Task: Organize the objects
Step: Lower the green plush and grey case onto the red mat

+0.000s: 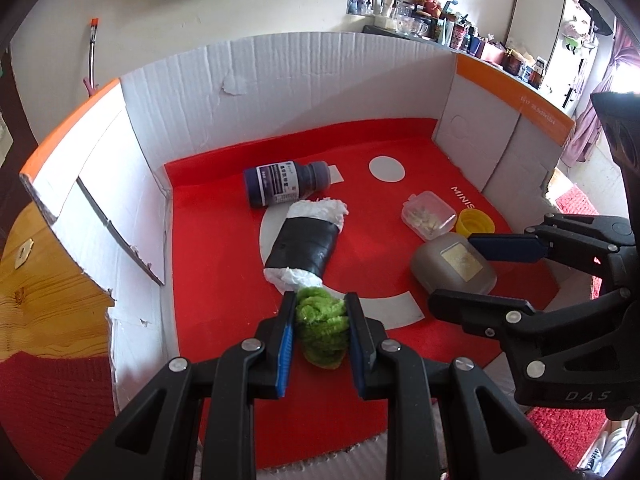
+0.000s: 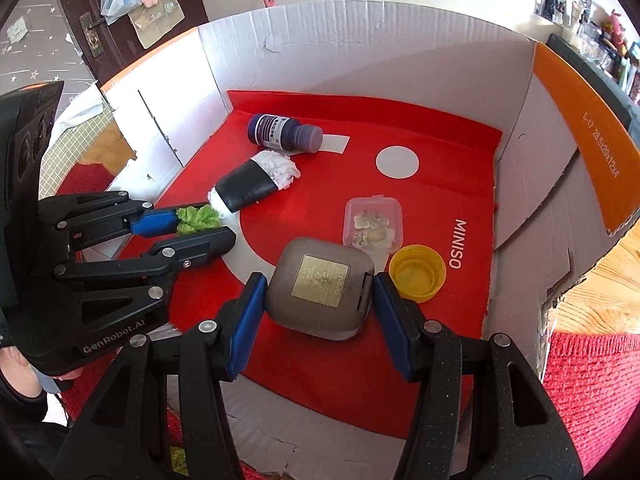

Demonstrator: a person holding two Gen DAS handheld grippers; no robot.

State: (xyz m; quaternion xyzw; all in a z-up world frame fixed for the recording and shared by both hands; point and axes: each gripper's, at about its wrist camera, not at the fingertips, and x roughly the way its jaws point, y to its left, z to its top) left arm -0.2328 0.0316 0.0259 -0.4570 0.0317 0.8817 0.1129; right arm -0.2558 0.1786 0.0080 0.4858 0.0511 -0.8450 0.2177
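My left gripper [image 1: 320, 300] is shut on a fluffy green bundle [image 1: 320, 328], low over the red liner inside a cardboard box [image 1: 280, 88]. In the right wrist view the left gripper [image 2: 212, 222] shows at left with the green bundle [image 2: 196, 218] between its blue pads. My right gripper [image 2: 320, 280] is shut on a grey square case [image 2: 320, 288] with a gold label, one pad pressing each side. The left wrist view shows the right gripper [image 1: 452, 270] on the case [image 1: 456, 264].
On the red liner lie a dark purple bottle [image 1: 286, 184] on its side, a black roll stuffed with white tissue [image 1: 306, 240], a small clear box [image 2: 372, 224] and a yellow cap [image 2: 418, 272]. White box walls rise on three sides. A red knit cloth [image 2: 588, 380] lies outside.
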